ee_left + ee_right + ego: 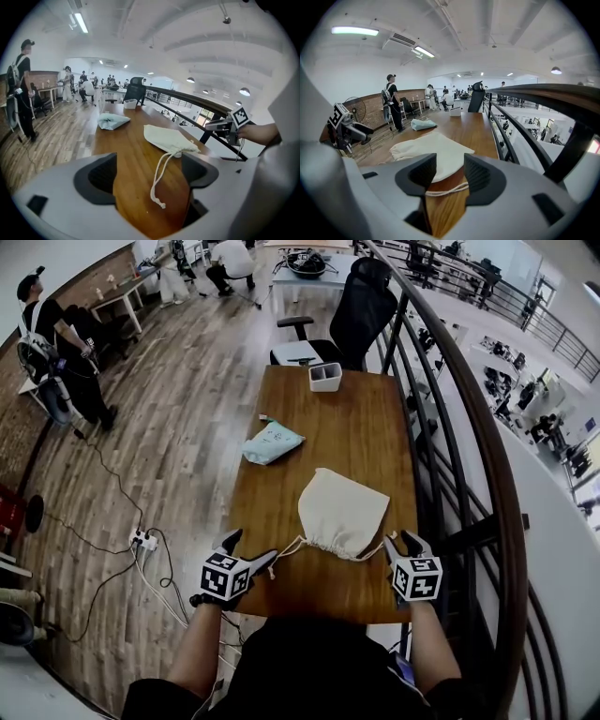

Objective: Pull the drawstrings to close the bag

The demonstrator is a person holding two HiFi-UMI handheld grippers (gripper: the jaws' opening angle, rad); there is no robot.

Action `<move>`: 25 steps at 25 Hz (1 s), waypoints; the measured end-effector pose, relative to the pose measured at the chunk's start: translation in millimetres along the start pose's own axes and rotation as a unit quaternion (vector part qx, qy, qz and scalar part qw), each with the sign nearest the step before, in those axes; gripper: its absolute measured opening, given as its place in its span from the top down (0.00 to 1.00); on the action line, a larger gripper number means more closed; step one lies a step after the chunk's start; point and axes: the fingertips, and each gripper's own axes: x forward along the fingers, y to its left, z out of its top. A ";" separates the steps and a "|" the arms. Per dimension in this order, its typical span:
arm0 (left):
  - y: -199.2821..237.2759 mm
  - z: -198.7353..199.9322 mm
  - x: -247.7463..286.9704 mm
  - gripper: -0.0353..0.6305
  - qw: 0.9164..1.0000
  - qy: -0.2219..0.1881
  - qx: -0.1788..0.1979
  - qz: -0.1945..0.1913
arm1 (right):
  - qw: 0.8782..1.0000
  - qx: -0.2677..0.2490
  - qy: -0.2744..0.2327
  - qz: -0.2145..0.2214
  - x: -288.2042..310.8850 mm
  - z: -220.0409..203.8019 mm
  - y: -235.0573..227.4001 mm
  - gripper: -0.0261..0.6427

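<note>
**Drawstring bag: mouth gathered, neither cord in grip**

Status. The cream bag (339, 510) lies flat on the desk (309, 409), at centre frame in the head view. Its mouth points toward the bottom of the frame and looks puckered into a tight bunch. I judge the closing to be largely done.

Left tongs (149, 174): jaws spread wide, nothing pinched. The left drawstring (161, 176) lies slack on the wood between them, with its knotted end free at lower centre of the left gripper view.

Right tongs (444, 174): jaws part-way apart, with bare wood showing between the pads. The right drawstring (443, 189) runs across that gap low down, and I do not read it as clamped.

Left to do, in my judgement: a final tug on both cords if the mouth has any slack. Otherwise nothing.

Hard to read:
- The mouth is small in the head view and partly behind my right jaws in the right gripper view, so I cannot tell whether a gap remains.
- I cannot tell whether the right cord brushes either pad.
- The bag's contents, if any, are not visible.
- The near desk edge is cut off by my body at the bottom of the frame.
</note>
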 end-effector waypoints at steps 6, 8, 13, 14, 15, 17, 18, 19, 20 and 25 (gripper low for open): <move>-4.3 14.2 4.7 0.32 1.000 -0.019 0.017 0.000 | 1.000 0.000 -0.023 0.001 -6.5 10.8 2.4 0.76; -6.8 23.7 4.8 0.33 0.999 -0.037 0.024 0.004 | 0.999 -0.004 -0.039 -0.001 -11.7 19.1 2.9 0.80; -3.0 52.1 -3.5 0.61 0.994 -0.102 0.027 0.041 | 0.996 -0.003 -0.086 -0.017 -23.1 37.7 -4.4 0.94; -2.1 58.0 -6.7 0.67 0.992 -0.116 0.028 0.047 | 0.995 0.001 -0.097 -0.017 -25.7 41.3 -6.0 0.96; -1.1 64.0 -10.8 0.70 0.990 -0.130 0.029 0.054 | 0.994 0.006 -0.110 -0.017 -29.6 45.2 -7.1 0.97; 1.3 75.4 -21.0 0.79 0.985 -0.157 0.029 0.067 | 0.990 0.014 -0.138 -0.016 -40.3 53.9 -8.5 0.97; 2.6 81.0 -26.2 0.82 0.982 -0.170 0.027 0.072 | 0.988 0.018 -0.153 -0.015 -46.0 58.5 -9.6 0.97; 3.6 86.3 -31.0 0.85 0.980 -0.183 0.025 0.076 | 0.986 0.021 -0.167 -0.015 -51.1 62.6 -11.1 0.97; 4.2 91.3 -35.4 0.87 0.978 -0.194 0.022 0.078 | 0.983 0.025 -0.179 -0.015 -55.1 65.7 -13.1 0.97; 4.0 104.0 -46.3 0.90 0.971 -0.223 0.017 0.080 | 0.982 0.040 -0.183 -0.014 -51.7 62.2 -24.6 0.97</move>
